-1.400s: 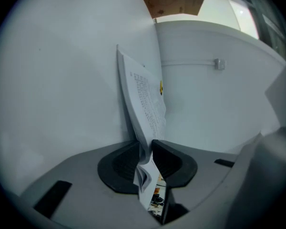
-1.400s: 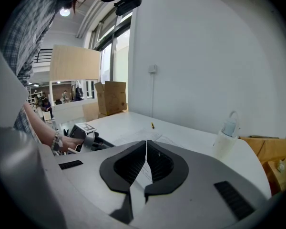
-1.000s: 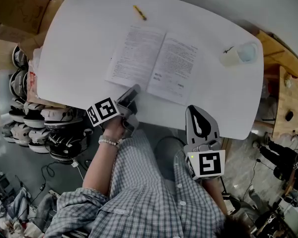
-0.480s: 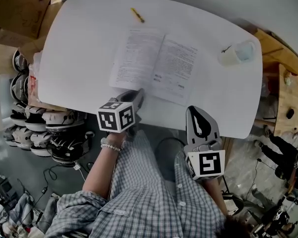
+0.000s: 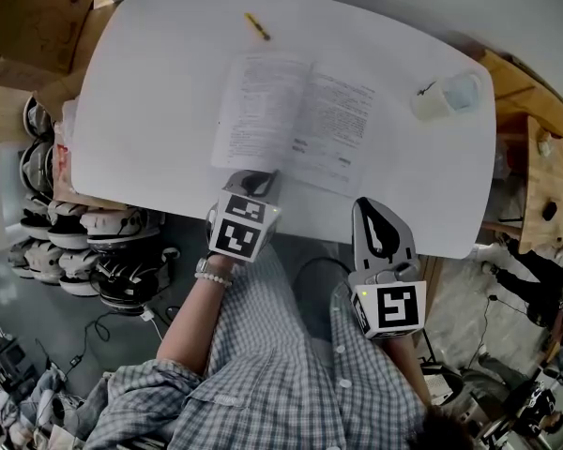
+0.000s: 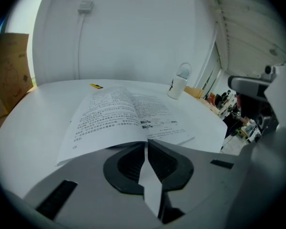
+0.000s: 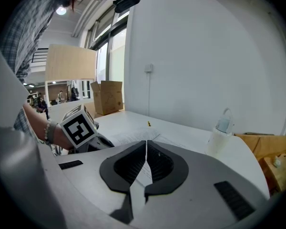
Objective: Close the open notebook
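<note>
The open notebook point(image 5: 296, 120) lies flat in the middle of the white table point(image 5: 150, 92), printed pages up. My left gripper point(image 5: 263, 178) is at the near edge of the left page, close to the spine. In the left gripper view that page edge point(image 6: 105, 149) lies over the gripper's point(image 6: 147, 141) tips and hides them. Its jaws have just been closing and stand almost together; I see nothing between them. My right gripper point(image 5: 366, 206) hovers shut and empty at the table's front edge, to the right of the notebook point(image 7: 133, 136).
A yellow pen point(image 5: 257, 26) lies beyond the notebook. A pale bottle point(image 5: 446, 99) stands at the table's far right. A cardboard box point(image 5: 33, 12) is off the far left corner, stacked gear point(image 5: 47, 223) sits left of the table, and a wooden bench point(image 5: 544, 186) stands to its right.
The left gripper has rolled so its marker cube faces up, and has shifted right along the notebook's near edge toward the spine. The right gripper has not moved.
</note>
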{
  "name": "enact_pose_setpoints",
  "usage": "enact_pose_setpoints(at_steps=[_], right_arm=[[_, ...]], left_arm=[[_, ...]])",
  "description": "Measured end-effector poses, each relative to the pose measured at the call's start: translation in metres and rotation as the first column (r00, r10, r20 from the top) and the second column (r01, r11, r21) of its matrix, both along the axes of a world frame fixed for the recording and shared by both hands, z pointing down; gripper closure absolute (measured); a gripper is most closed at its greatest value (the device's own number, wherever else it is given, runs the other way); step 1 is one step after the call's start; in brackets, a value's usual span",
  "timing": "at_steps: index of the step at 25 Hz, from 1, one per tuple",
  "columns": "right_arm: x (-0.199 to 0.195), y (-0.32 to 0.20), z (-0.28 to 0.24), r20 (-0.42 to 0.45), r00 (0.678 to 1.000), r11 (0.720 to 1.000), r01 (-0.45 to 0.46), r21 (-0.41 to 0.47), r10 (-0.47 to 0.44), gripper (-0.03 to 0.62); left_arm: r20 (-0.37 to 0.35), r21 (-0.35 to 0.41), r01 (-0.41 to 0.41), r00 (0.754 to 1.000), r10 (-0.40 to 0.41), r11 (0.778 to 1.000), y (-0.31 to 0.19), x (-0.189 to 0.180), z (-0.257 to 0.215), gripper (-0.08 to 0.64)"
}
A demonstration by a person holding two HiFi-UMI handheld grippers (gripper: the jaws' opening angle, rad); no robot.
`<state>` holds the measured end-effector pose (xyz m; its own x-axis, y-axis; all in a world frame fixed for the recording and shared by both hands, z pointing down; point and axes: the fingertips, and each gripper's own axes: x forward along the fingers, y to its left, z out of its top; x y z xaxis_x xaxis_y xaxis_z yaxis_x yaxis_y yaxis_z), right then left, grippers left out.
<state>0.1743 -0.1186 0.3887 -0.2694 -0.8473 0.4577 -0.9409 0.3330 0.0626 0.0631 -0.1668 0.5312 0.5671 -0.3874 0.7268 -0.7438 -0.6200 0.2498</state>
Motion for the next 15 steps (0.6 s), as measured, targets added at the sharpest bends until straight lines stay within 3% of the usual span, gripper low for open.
enact_pose_setpoints(at_steps=[7, 15], right_arm=[[0.004, 0.003, 0.001, 0.003, 1.0, 1.0, -0.01, -0.004, 0.01, 0.569], [0.007, 0.004, 0.002, 0.008, 1.0, 1.0, -0.028, -0.011, 0.028, 0.569]], left_arm=[[0.148, 0.09, -0.106, 0.985, 0.092, 0.99, -0.001, 0.008, -0.002, 0.534], [0.316, 0.168, -0.23, 0.934, 0.168, 0.959, 0.001, 0.014, 0.0, 0.534]])
